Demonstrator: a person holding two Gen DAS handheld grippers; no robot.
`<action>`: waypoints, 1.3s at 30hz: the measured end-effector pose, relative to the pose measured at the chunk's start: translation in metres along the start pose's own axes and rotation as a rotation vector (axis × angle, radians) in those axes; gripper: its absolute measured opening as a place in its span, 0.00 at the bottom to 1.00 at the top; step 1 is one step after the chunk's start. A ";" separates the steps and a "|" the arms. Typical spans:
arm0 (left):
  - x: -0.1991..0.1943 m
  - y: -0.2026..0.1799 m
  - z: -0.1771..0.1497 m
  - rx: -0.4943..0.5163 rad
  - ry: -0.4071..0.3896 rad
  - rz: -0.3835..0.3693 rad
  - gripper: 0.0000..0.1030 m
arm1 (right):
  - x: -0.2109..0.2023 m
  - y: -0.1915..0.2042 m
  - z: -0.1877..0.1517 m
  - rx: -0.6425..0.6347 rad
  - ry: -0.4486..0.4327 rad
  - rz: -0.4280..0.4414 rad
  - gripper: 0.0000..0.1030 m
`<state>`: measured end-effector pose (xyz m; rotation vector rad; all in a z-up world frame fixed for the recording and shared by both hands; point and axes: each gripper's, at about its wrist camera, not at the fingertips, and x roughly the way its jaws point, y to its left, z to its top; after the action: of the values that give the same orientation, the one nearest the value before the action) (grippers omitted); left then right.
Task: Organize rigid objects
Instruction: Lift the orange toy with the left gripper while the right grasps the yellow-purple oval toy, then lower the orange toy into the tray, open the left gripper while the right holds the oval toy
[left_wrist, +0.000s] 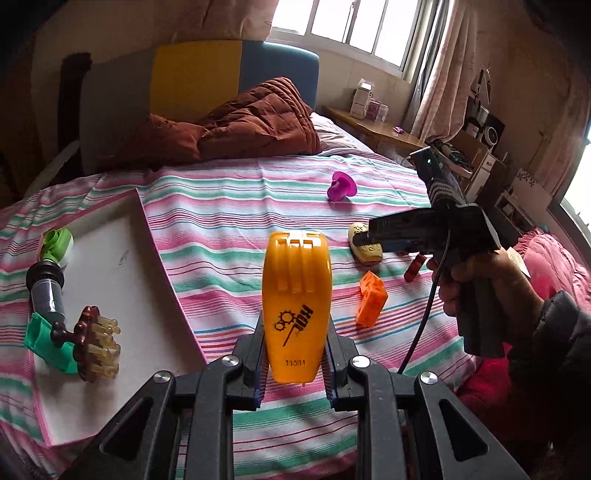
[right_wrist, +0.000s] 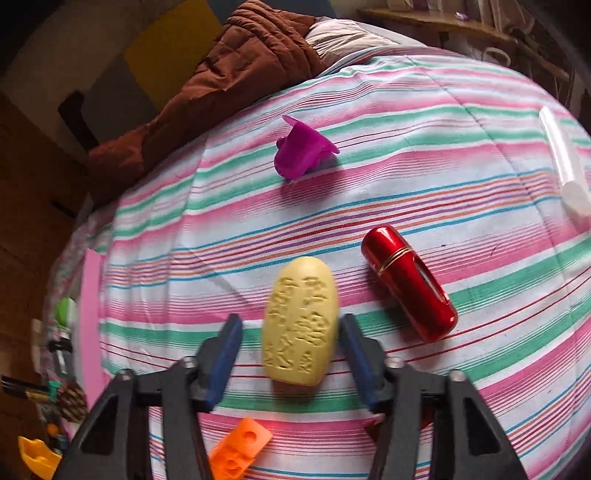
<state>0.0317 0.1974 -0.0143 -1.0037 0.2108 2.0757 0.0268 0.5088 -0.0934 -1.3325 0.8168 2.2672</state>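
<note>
Gripping an orange plastic shell (left_wrist: 296, 306) w/ a black gear logo, the left tool (left_wrist: 295, 354) has its blue pads pressed on both sides of the shell's lower end, jaws nearly closed, shell standing upright above the striped bedsheet (left_wrist: 229, 206). To its left a white tray w/ pink rim (left_wrist: 122, 266) lies on the bed & carries a green cap piece (left_wrist: 57, 242), a grey-black cylinder (left_wrist: 46, 291), a teal piece (left_wrist: 46, 343) & a brown disc w/ yellowish pegs (left_wrist: 98, 341). The right tool (right_wrist: 290, 339) points down at a pale yellow oval block (right_wrist: 300, 321) w/ carved relief, which lies flat on the sheet; the block sits between the two blue pads, the right pad at or touching its edge, the left pad w/ a visible gap, so no grip yet, jaws partly open. A red metallic tube (right_wrist: 408, 282) w/ gold bands lies just right of the block, apart from it. A magenta funnel-shaped piece (right_wrist: 301, 149) lies farther up the bed, well apart. An orange block w/ holes (right_wrist: 240, 448) lies near the tool's base, on the sheet. A white tube (right_wrist: 565, 170) lies at the right edge. In the left wrist view a hand (left_wrist: 476, 280) in a dark sleeve holds the right tool's grip. A brown quilt (left_wrist: 251, 122) is bunched at the head of the bed.
</note>
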 end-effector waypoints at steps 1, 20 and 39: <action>-0.003 0.003 0.001 -0.005 -0.005 0.011 0.23 | 0.004 0.007 -0.003 -0.042 0.010 -0.033 0.34; -0.039 0.073 0.015 -0.139 -0.048 0.213 0.24 | 0.018 0.035 -0.019 -0.251 0.002 -0.162 0.27; -0.052 0.180 0.036 -0.363 0.013 0.132 0.24 | 0.016 0.048 -0.029 -0.331 -0.017 -0.224 0.26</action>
<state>-0.1016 0.0637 0.0144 -1.2460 -0.1011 2.2786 0.0096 0.4541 -0.1047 -1.4577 0.2738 2.2949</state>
